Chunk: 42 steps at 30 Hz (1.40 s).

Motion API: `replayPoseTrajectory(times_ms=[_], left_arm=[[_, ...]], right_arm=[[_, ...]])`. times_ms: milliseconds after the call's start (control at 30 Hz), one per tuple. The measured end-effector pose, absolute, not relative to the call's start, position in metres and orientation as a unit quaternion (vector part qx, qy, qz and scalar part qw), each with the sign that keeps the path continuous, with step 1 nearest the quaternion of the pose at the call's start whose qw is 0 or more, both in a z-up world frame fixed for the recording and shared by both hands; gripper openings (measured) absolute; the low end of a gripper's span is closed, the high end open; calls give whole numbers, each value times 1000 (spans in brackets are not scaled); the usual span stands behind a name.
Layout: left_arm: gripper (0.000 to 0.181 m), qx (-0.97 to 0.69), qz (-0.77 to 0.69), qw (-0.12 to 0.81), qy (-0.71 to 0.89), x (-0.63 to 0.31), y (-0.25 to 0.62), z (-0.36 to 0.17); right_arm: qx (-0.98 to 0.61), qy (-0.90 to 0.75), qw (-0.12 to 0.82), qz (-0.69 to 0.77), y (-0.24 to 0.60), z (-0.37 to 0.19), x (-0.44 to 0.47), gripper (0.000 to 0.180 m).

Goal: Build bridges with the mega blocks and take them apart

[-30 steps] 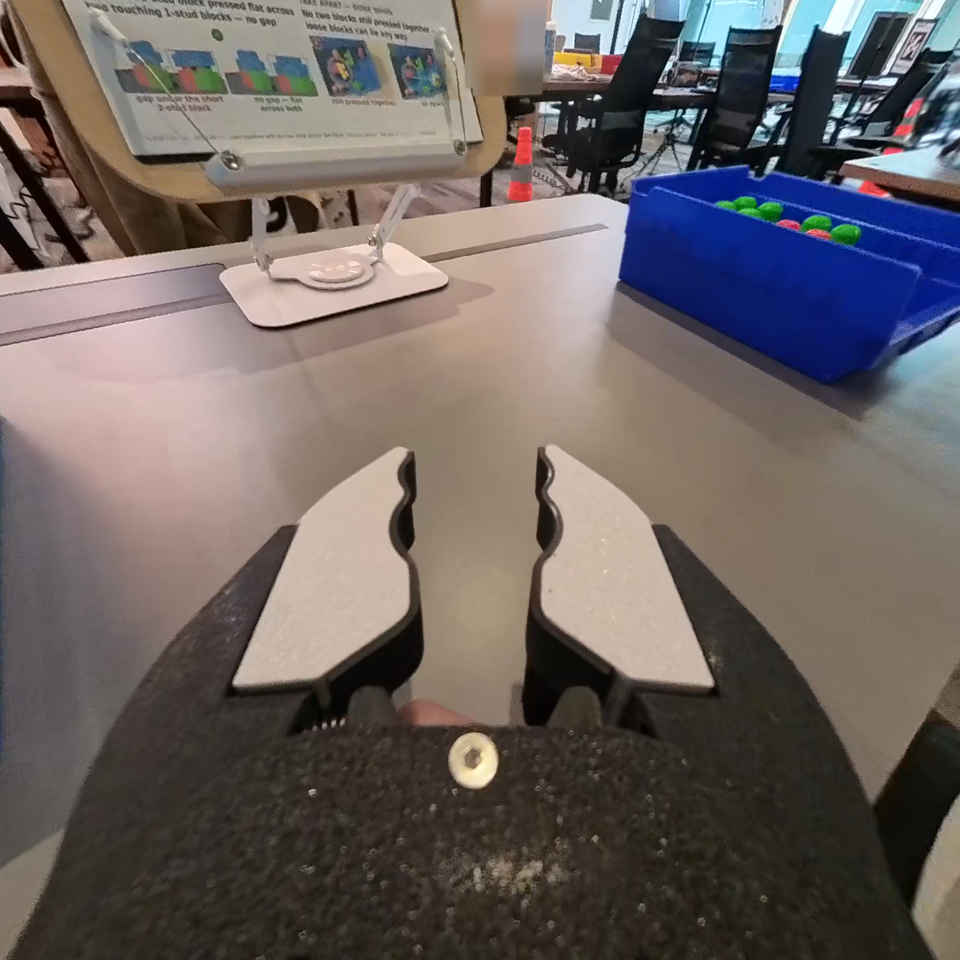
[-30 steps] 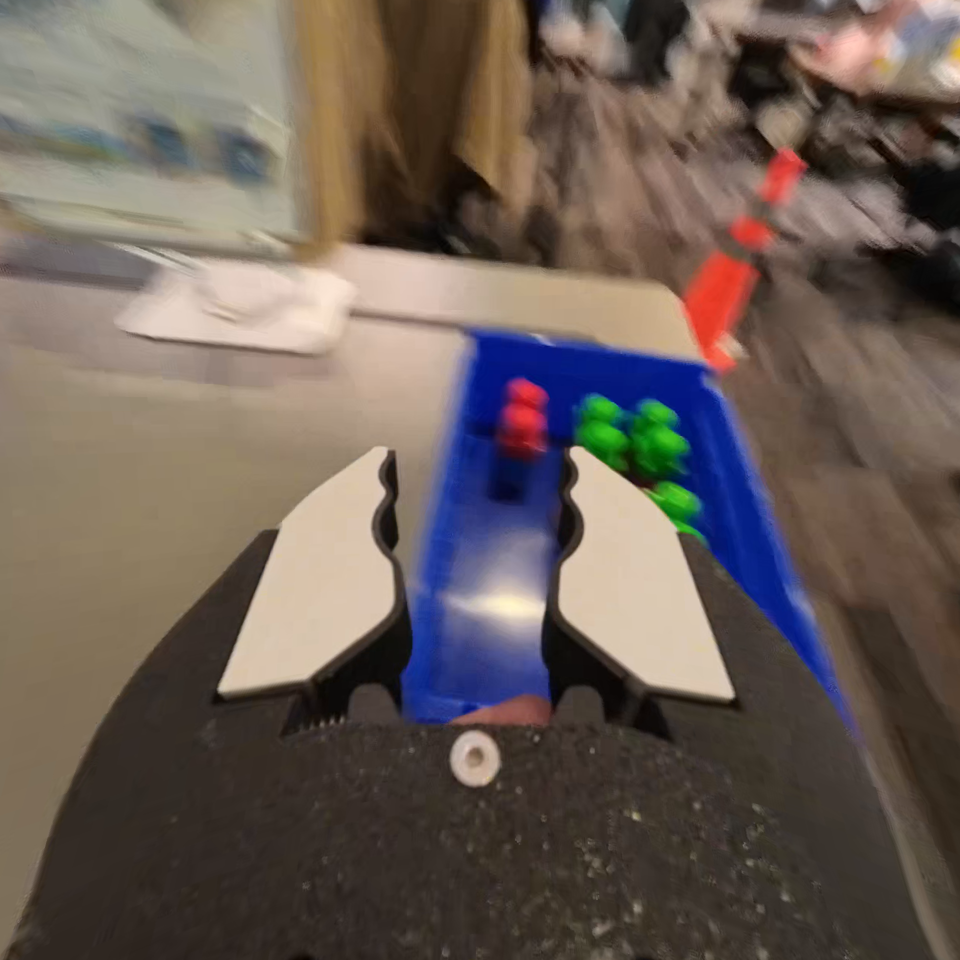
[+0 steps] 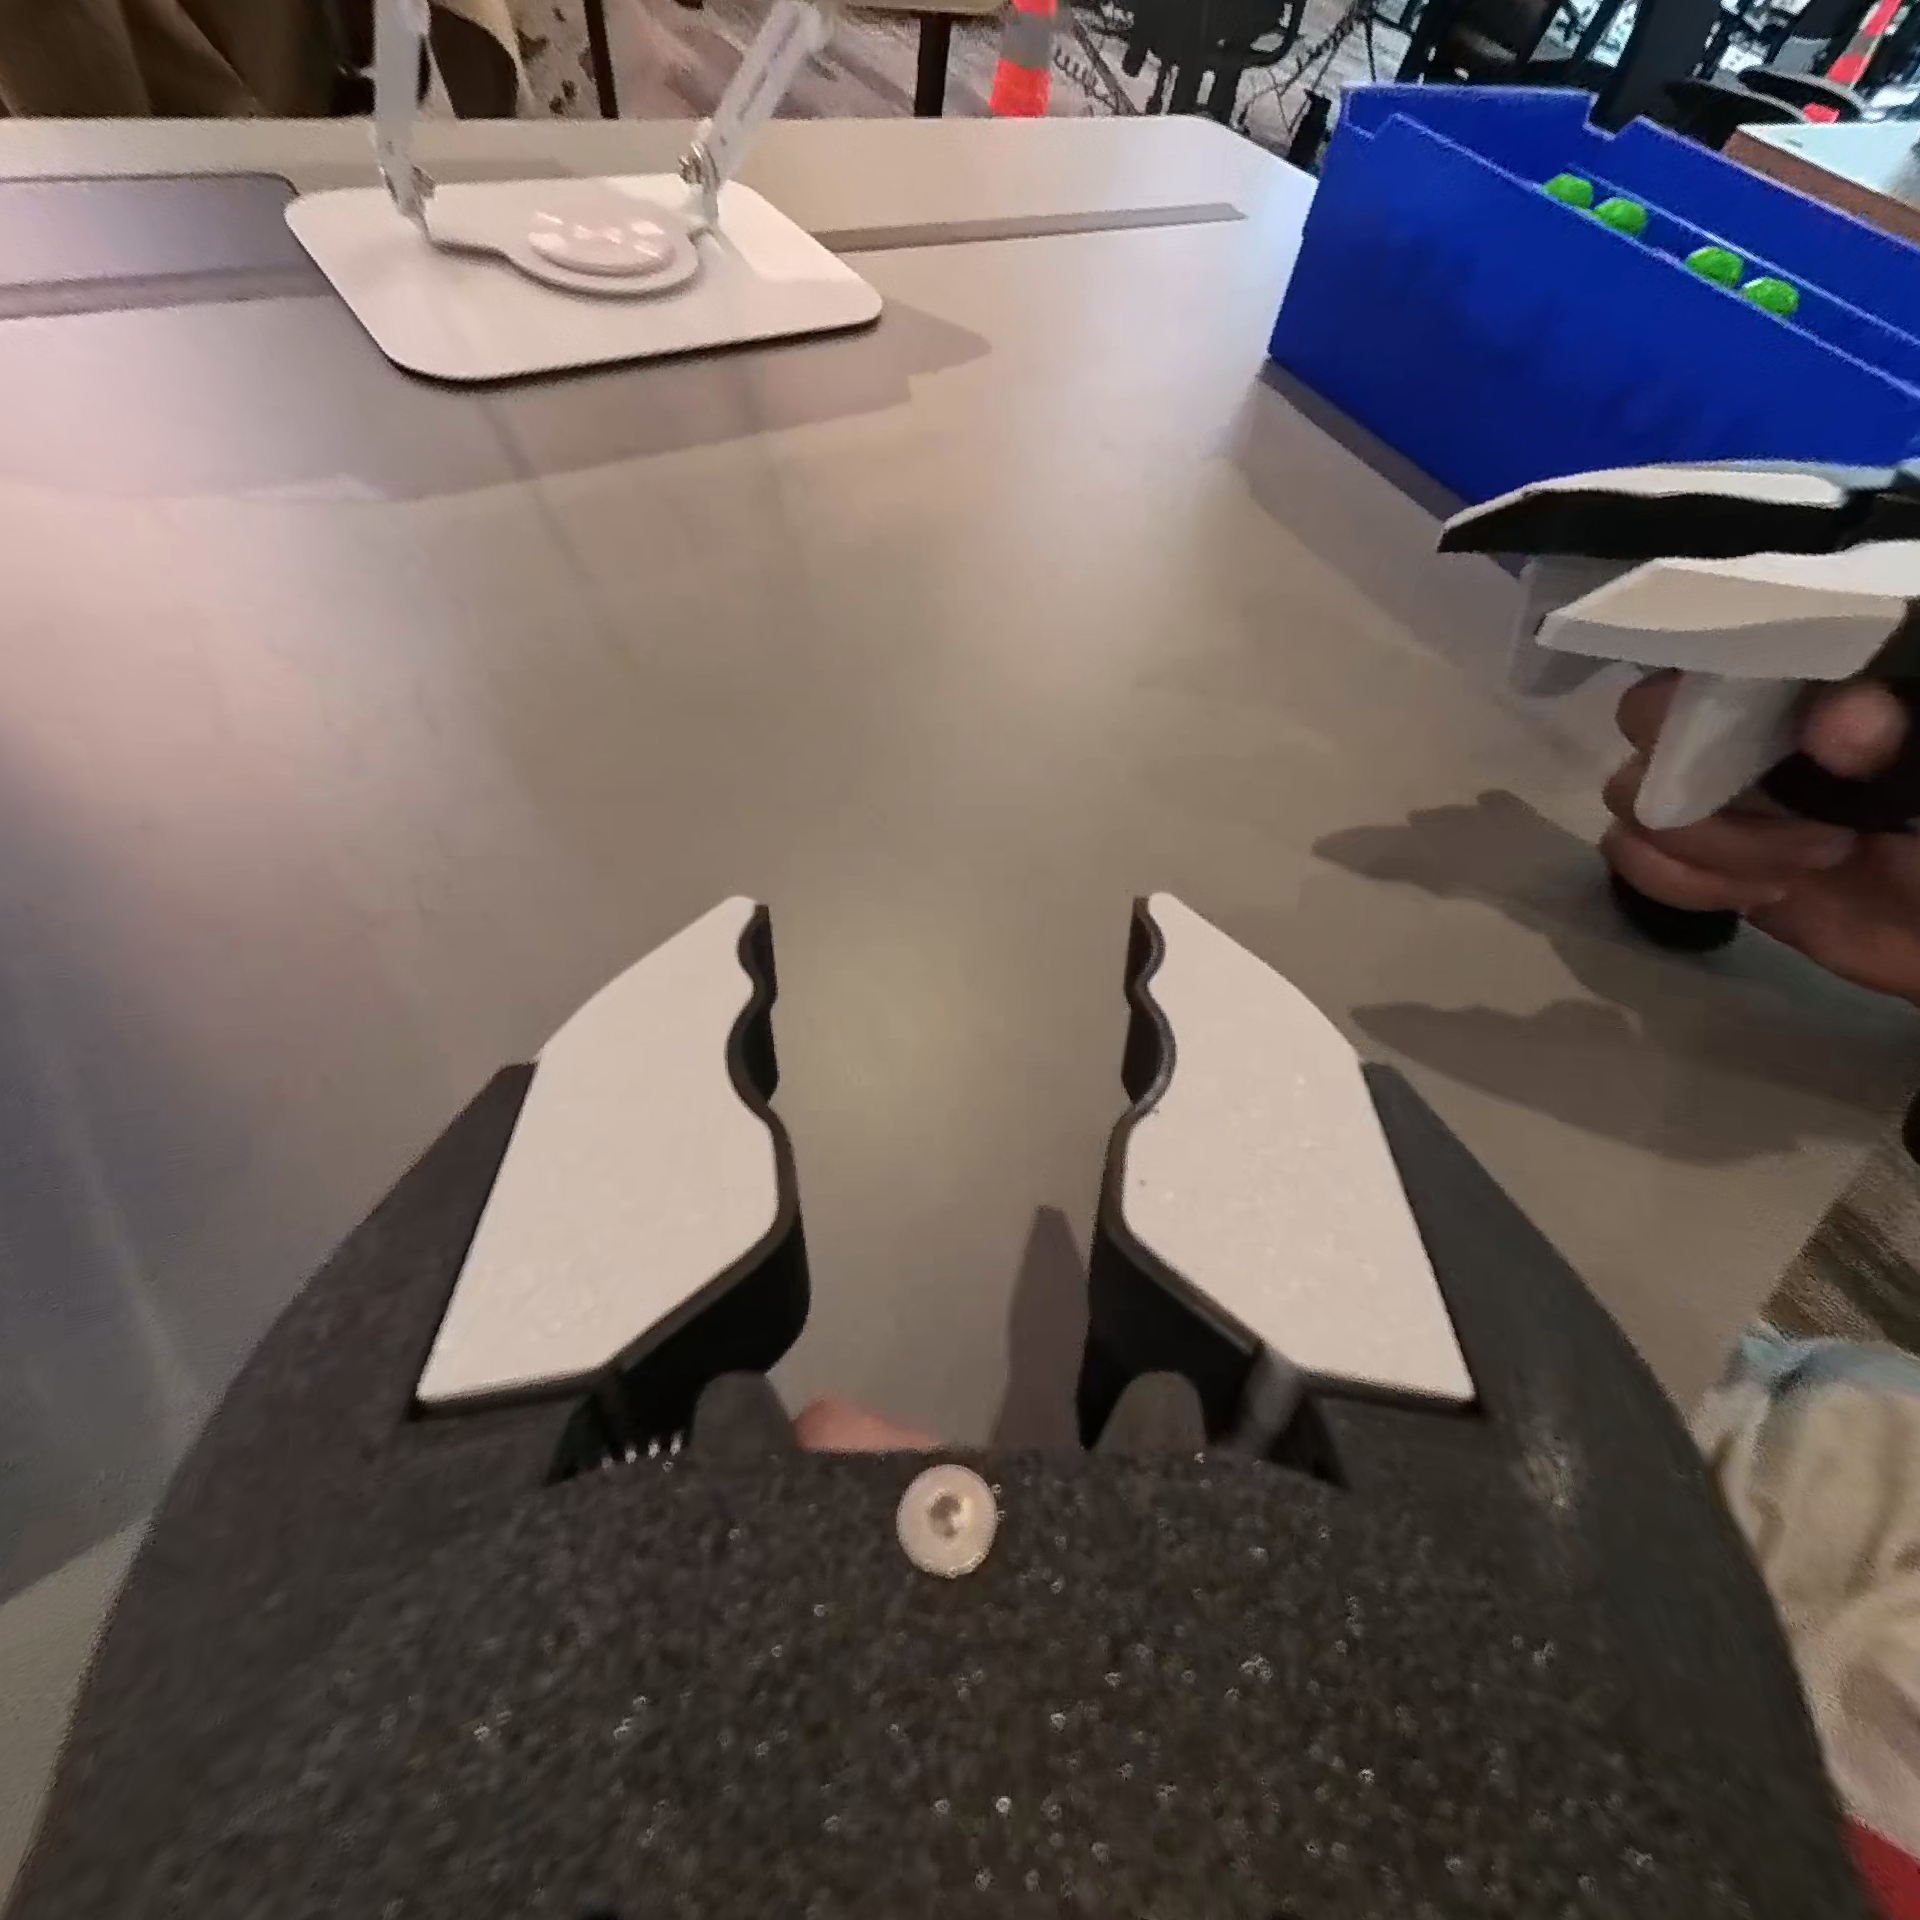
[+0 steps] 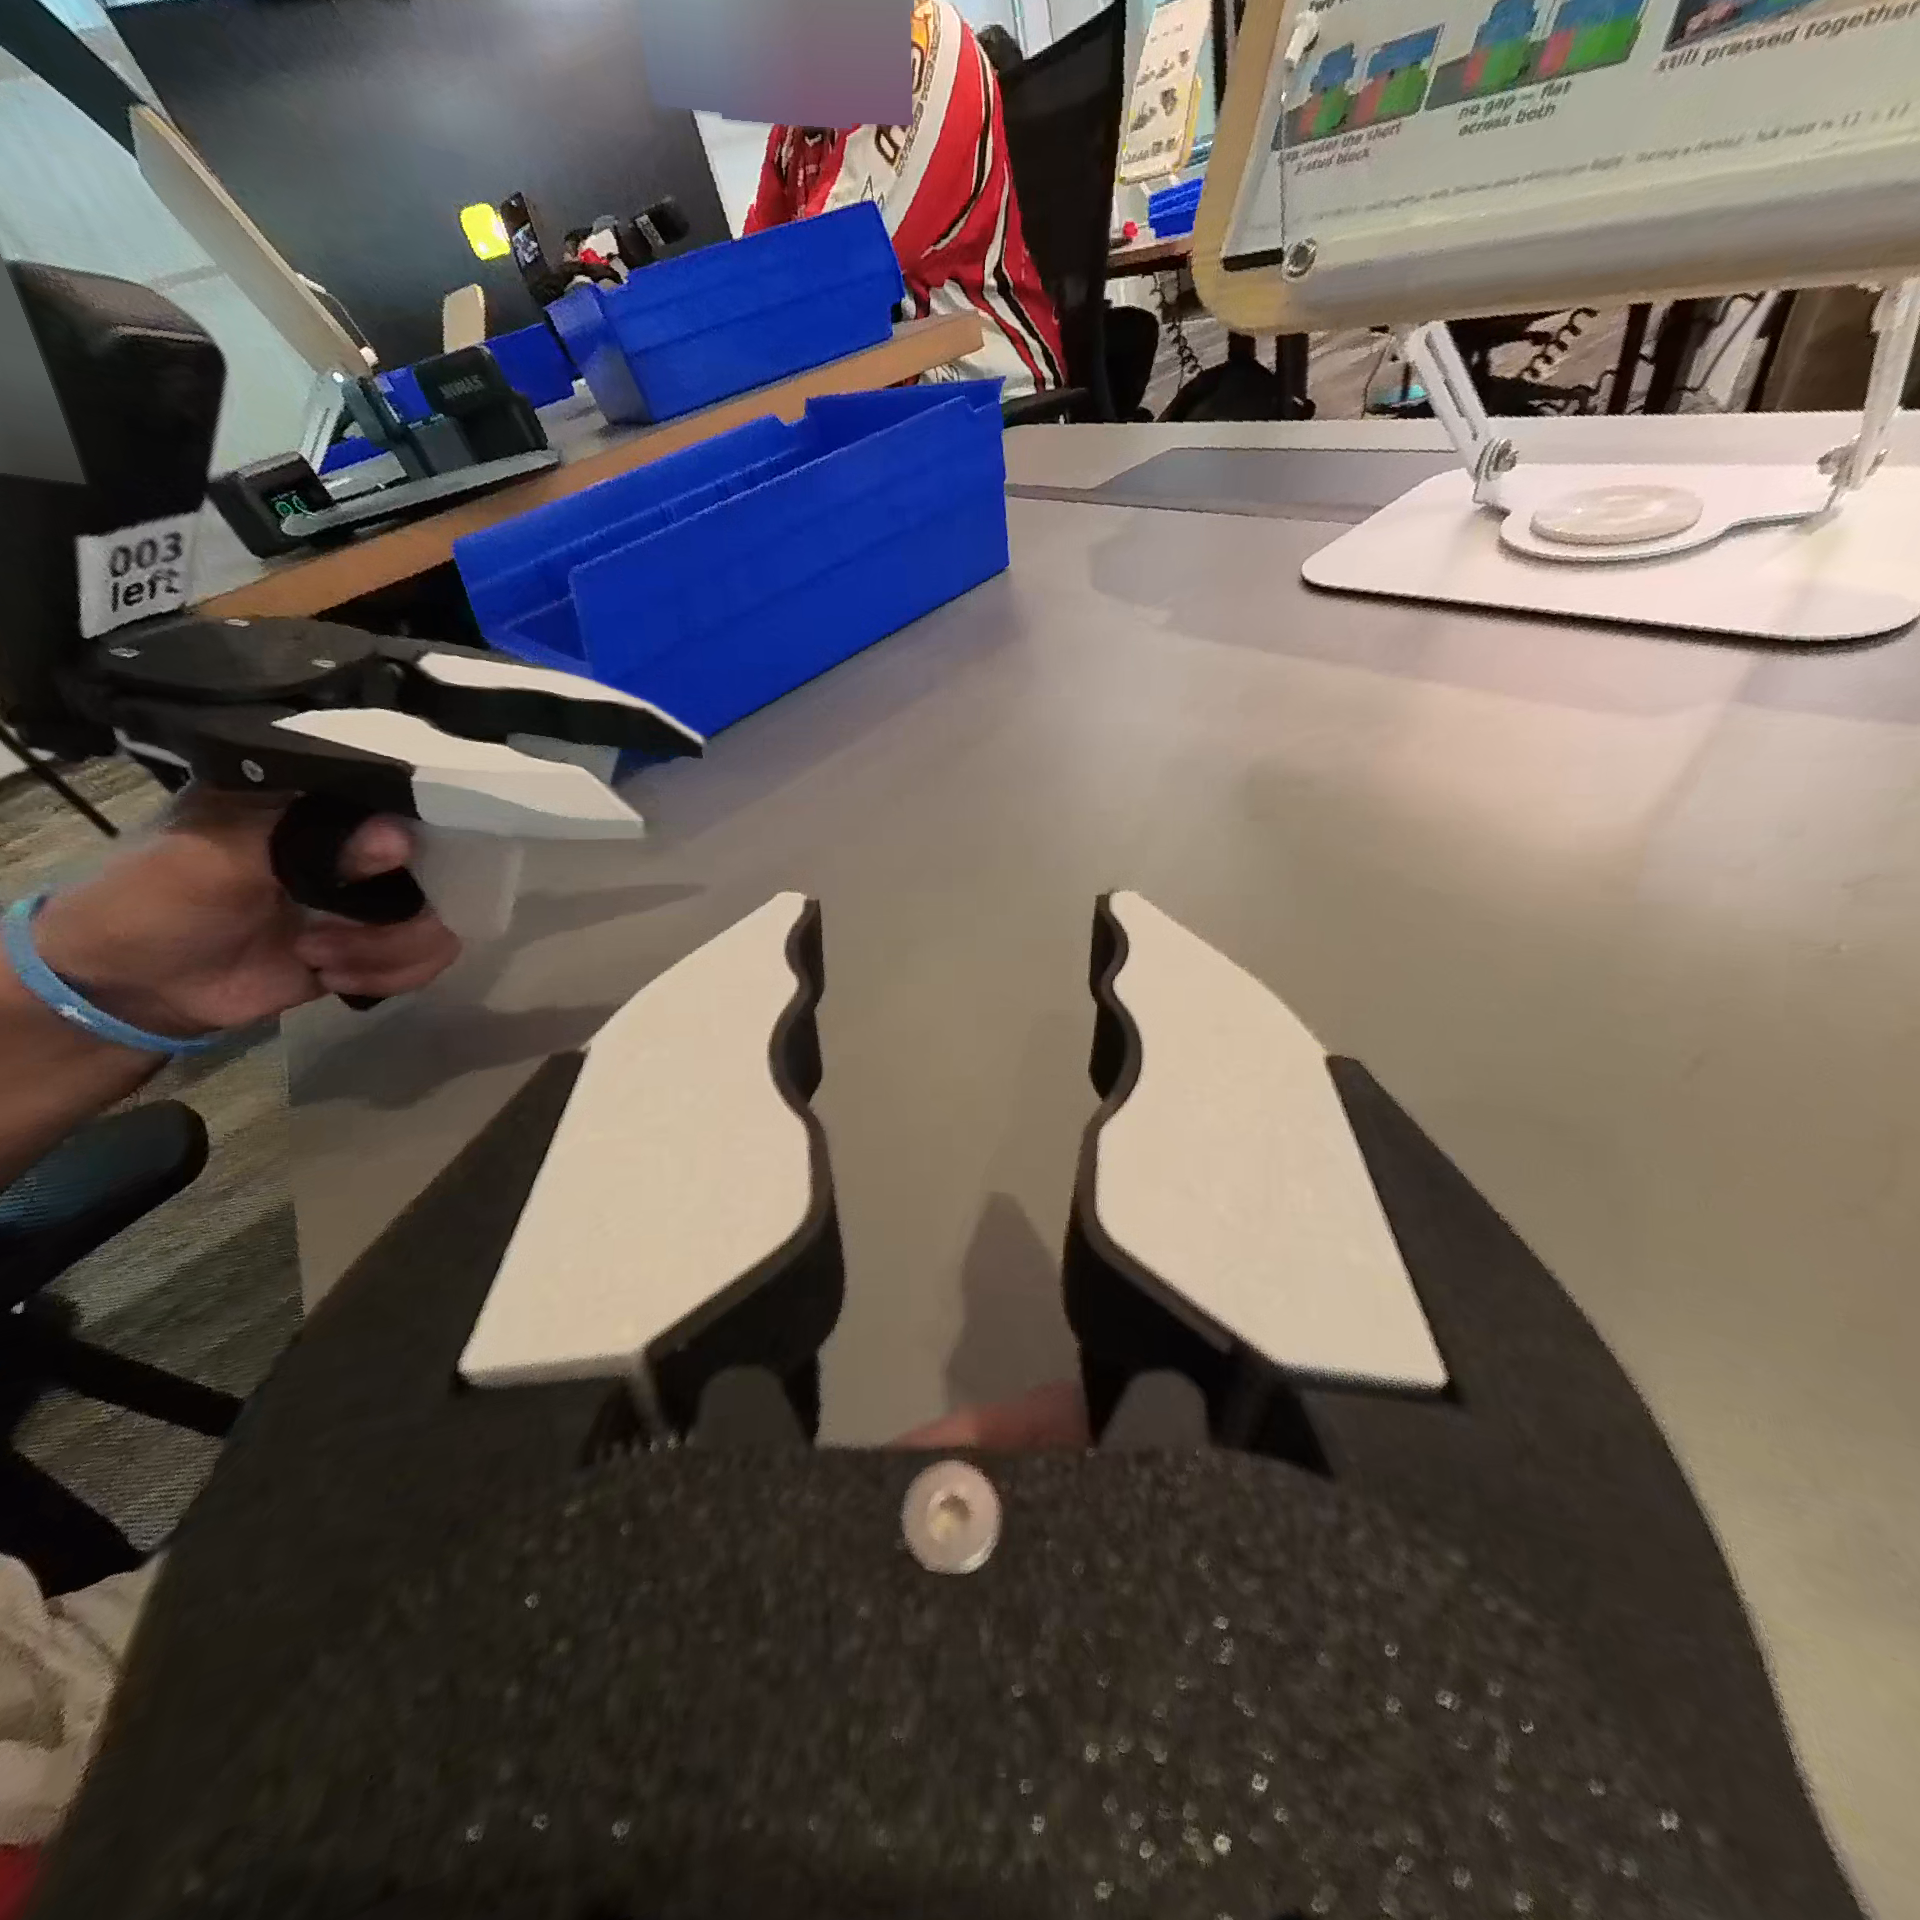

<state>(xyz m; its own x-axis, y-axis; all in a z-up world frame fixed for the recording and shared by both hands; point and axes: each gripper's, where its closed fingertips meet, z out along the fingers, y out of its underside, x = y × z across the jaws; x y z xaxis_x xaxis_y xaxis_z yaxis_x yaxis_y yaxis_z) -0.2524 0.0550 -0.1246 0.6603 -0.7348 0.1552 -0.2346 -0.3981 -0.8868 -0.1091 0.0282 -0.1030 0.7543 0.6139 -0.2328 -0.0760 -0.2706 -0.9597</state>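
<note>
Both hand-held grippers, L (image 3: 951, 925) & R (image 4: 956, 920), were wide & empty over the bench (image 3: 935, 644), w/ green blocks (image 3: 1714, 265) in a bin (image 3: 1538, 353).

We count two grippers: the left gripper (image 3: 951, 914) and the right gripper (image 4: 956, 909). Two blue bins sit on our grey table (image 4: 1299, 831), one bin (image 3: 1538, 343) in the left view and another bin (image 4: 748, 561) in the right. We count four green studs (image 3: 1652, 244) of blocks, one white stand (image 3: 582, 281) and two orange cones (image 3: 1023, 52).
</note>
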Motion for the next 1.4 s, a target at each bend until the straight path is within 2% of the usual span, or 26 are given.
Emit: replayPoseTrajectory(times_ms=[133, 233, 300, 467, 600, 1000, 1100, 1200, 1400], left_arm=[[74, -812, -202, 442, 324, -310, 59, -90], [75, -836, -67, 433, 331, -401, 95, -48], [76, -864, -18, 366, 345, -451, 118, -41], [79, -916, -29, 213, 339, -499, 169, -80], [78, -935, -22, 142, 324, -511, 187, -122], [81, -945, 18, 66, 318, -528, 183, -168], [71, -951, -3, 31, 307, -527, 180, -176], [71, -947, 3, 11, 320, -527, 180, -176], [71, -938, 7, 40, 345, -518, 191, -164]], right_arm=[[-740, -186, 575, 296, 29, -100, -105, 49], [-735, -186, 575, 309, 28, -98, -105, 49], [-734, -185, 571, 319, 28, -100, -107, 48], [-733, -181, 556, 348, 29, -102, -112, 47], [-733, -182, 553, 352, 28, -102, -112, 47], [-732, -198, 547, 355, 23, -102, -119, 47], [-731, -204, 548, 352, 21, -100, -121, 47], [-731, -208, 549, 348, 20, -99, -121, 46], [-731, -209, 548, 349, 19, -98, -121, 46]])
